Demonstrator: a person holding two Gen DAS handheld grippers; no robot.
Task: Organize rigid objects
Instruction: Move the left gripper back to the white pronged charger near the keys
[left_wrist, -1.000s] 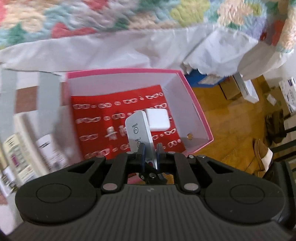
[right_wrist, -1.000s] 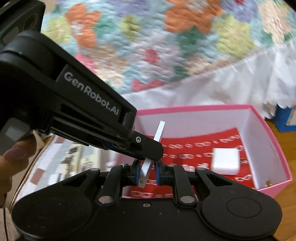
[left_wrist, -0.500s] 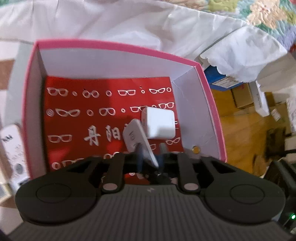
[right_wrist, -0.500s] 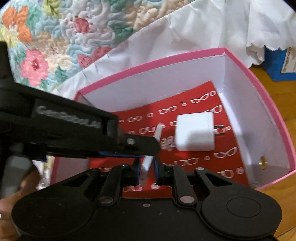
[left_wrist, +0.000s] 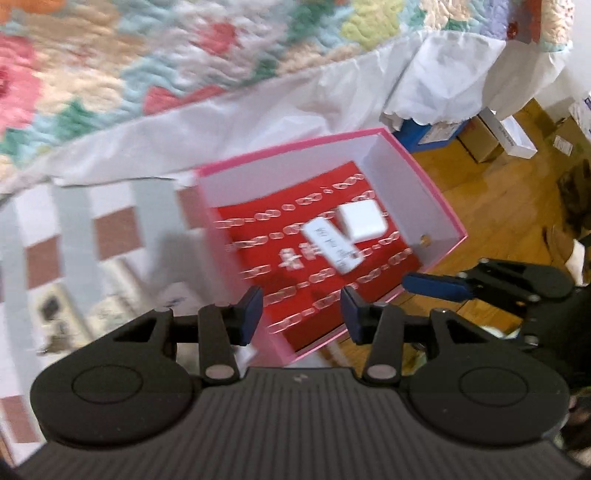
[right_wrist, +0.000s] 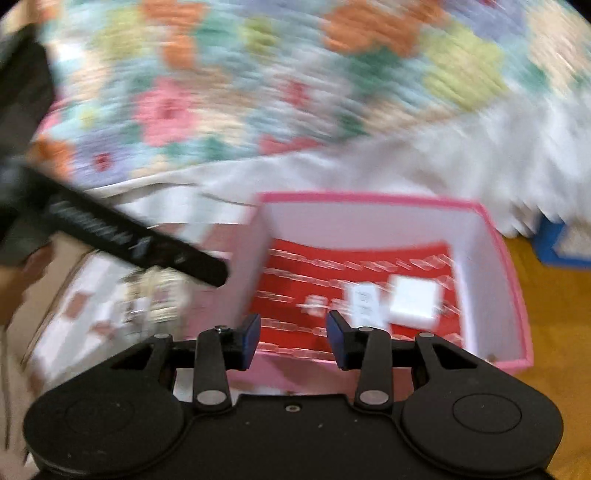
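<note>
Blurred white items (left_wrist: 331, 245) in pink box (left_wrist: 439, 206)

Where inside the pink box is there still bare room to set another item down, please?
The pink box has free red lining along its left wall and near edge. The far-right part is crowded: the white charger and the slim white remote lie side by side there.

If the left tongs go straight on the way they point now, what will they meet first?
Probably the red patterned bottom of the pink box: it fills the gap between the open, empty left tongs. The flat white remote lies further along. Depth is unclear in this blurred view.
</note>
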